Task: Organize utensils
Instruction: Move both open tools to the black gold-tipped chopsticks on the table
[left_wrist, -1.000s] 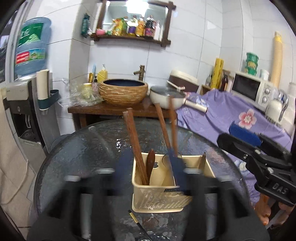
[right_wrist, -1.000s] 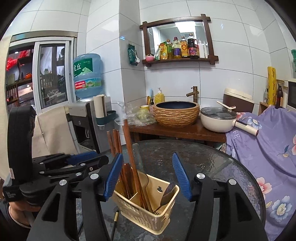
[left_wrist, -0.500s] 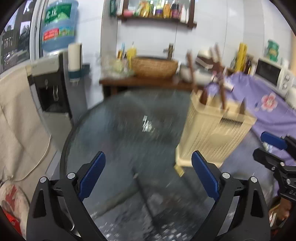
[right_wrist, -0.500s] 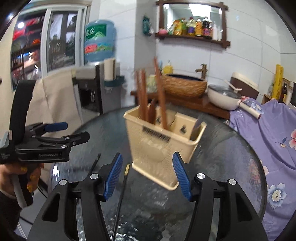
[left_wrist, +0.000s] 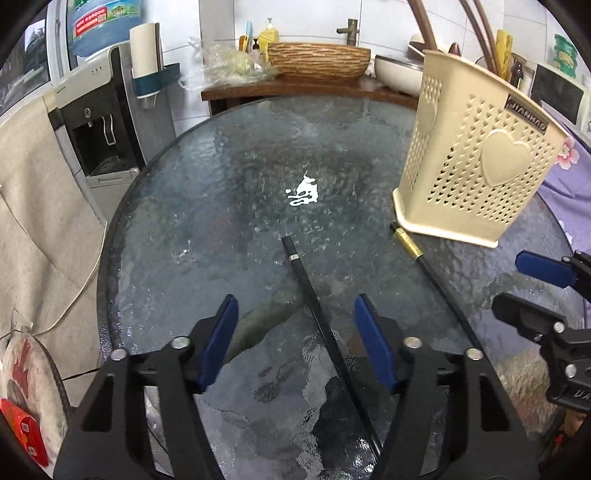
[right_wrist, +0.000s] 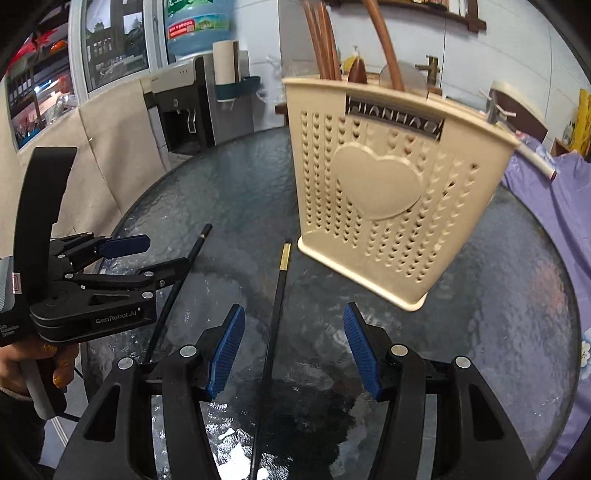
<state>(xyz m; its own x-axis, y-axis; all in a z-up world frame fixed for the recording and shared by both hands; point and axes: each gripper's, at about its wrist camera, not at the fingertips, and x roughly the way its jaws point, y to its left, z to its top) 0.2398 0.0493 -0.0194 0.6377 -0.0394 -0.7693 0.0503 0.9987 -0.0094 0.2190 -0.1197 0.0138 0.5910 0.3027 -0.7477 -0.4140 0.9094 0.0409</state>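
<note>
Two black chopsticks lie on the round glass table (left_wrist: 229, 177). One has a silver band (left_wrist: 310, 291) and runs between the open fingers of my left gripper (left_wrist: 295, 339). The other has a gold tip (right_wrist: 275, 306) and runs between the open fingers of my right gripper (right_wrist: 293, 349); it also shows in the left wrist view (left_wrist: 424, 266). A cream perforated utensil basket (right_wrist: 391, 195) with brown chopsticks and spoons stands just beyond; it also shows in the left wrist view (left_wrist: 476, 147). Both grippers hover low over the table, empty.
A water dispenser (left_wrist: 99, 110) stands left of the table. A wooden side table with a woven basin (left_wrist: 317, 62) and a pot is behind. A purple flowered cloth (right_wrist: 554, 221) covers the right side.
Both grippers have dropped low toward the table and come close to the two black chopsticks. The basket now looms above and beyond them.
</note>
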